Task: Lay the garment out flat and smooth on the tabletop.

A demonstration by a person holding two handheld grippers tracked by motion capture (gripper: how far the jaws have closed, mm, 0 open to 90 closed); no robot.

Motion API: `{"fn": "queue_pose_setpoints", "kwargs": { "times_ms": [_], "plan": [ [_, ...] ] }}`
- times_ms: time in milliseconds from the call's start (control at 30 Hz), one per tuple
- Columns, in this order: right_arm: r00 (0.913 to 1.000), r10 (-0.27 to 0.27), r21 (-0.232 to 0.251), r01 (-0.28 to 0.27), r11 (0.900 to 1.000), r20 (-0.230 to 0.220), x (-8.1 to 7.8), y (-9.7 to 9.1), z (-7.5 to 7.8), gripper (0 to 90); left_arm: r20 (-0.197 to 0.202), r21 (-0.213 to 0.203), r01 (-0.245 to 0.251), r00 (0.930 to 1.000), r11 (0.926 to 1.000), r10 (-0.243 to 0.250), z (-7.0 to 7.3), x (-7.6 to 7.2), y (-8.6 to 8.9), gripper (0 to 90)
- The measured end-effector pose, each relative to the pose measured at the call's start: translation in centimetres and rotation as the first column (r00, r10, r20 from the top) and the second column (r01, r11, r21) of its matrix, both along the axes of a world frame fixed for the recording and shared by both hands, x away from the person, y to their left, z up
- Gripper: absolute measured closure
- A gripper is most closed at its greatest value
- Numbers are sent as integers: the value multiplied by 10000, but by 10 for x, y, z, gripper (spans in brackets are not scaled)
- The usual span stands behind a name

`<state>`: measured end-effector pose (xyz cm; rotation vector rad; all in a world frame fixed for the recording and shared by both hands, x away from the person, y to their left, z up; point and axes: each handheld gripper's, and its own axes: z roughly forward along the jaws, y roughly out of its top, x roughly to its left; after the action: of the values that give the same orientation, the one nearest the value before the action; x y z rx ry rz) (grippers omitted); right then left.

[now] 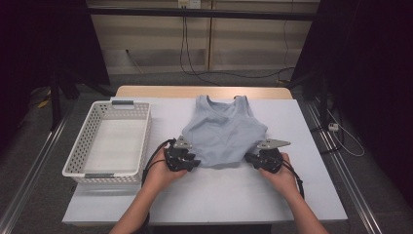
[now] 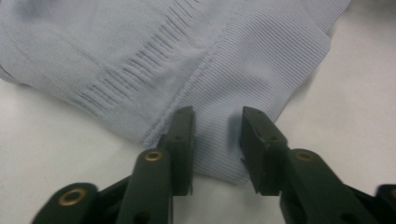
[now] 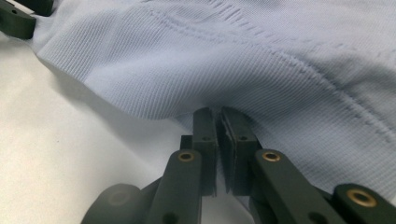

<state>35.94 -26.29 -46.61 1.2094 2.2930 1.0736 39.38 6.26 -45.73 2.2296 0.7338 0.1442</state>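
Note:
A light blue ribbed tank top point(image 1: 225, 131) lies flat on the white table point(image 1: 219, 195), neck toward the far edge. My left gripper point(image 1: 195, 162) sits at the hem's lower left corner. In the left gripper view its jaws stand apart around the hem point(image 2: 217, 154), and the pads do not press the fabric, so the left gripper point(image 2: 217, 140) is open. My right gripper point(image 1: 249, 157) is at the hem's lower right. There the right gripper point(image 3: 218, 130) is shut on a pinch of the tank top point(image 3: 261, 60). A jaw of the left gripper point(image 3: 16, 18) peeks in at the top left.
A white perforated basket point(image 1: 146, 131) stands on the table's left side with nothing in it. Bare table surface stretches in front of the hem toward the near edge. Cables run across the floor behind the table.

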Motion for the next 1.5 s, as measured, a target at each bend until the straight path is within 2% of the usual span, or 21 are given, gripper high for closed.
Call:
{"fn": "queue_pose_setpoints", "kwargs": {
  "times_ms": [133,200,267,333,400,467,600,667,800,1000,1100,1267,1333,1433,1467,1500],
  "plan": [
    [10000,0,-5,0,10000,21,0,0,0,850,-307,14,-64,9995,10000,64,1,-1,-1,782],
    [10000,9,-13,-9,10000,29,0,0,0,847,-330,58,-51,9994,10000,53,2,-1,-2,825],
    [10000,1,14,-1,10000,23,0,0,0,838,-340,139,-272,9990,9995,276,2,-3,-3,852],
    [10000,13,5,-13,10000,50,0,1,0,830,-486,63,-390,9980,9992,393,3,-2,-3,866],
    [10000,-11,4,11,10000,68,0,1,0,816,-452,28,-531,9976,9986,532,7,-2,-4,873],
    [10000,-18,58,18,10000,57,0,2,0,787,-412,-354,-681,9969,9971,666,12,0,-1,877],
    [9995,231,250,-236,9994,192,-2,4,3,710,106,-1252,-1129,9933,9857,1151,28,5,8,878],
    [9986,456,377,-467,9982,286,-4,8,6,706,229,-1514,-1242,9914,9806,1291,33,7,10,878],
    [9955,882,435,-897,9950,356,-7,19,11,700,363,-1730,-1448,9875,9742,1532,37,11,14,878],
    [9901,1407,469,-1406,9890,9,-9,28,8,695,607,-1973,-1583,9830,9675,1732,40,16,16,879],
    [9924,1228,394,-1226,9917,-27,-6,28,5,645,629,-1974,-1583,9828,9675,1736,41,17,16,879],
    [9991,317,121,-321,9994,288,3,21,1,534,683,-1972,-1602,9819,9672,1766,42,18,16,879],
    [9994,180,-53,-178,9998,284,6,18,-1,527,714,-1964,-1602,9816,9674,1770,41,19,17,878],
    [9994,253,-19,-252,9997,252,7,18,-1,532,705,-1946,-1650,9808,9669,1816,39,20,17,879],
    [9992,289,-73,-287,9996,261,6,19,-1,548,709,-1948,-1668,9805,9666,1834,39,20,17,879],
    [9991,388,-149,-385,9991,176,6,19,-1,605,728,-1961,-1675,9801,9662,1847,39,21,18,879]
  ]
}}
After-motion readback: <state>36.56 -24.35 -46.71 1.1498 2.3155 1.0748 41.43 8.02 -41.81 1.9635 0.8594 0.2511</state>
